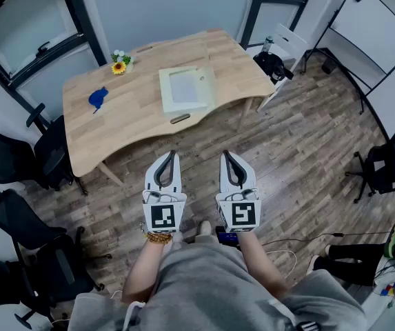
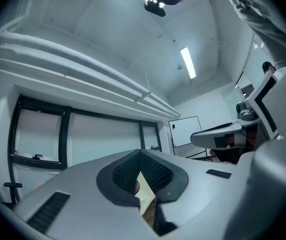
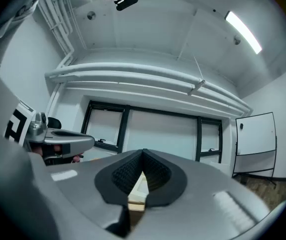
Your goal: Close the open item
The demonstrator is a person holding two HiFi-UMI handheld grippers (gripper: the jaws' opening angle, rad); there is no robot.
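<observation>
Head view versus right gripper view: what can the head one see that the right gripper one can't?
Only the head view: the whole wooden table with a pale flat item, a blue thing and a sunflower on it, plus black chairs and the plank floor.
Only the right gripper view: the ceiling lights and pipes.
Both: the left gripper and the right gripper, each shut, and a whiteboard.

Cool, even indoor light. Ceiling strips (image 2: pixel 187 62) glare white in both gripper views, where fisheye bends straight lines and blackens the corners; the nearest foreground is soft. Head view is sharp, shadows faint, edges curved.
</observation>
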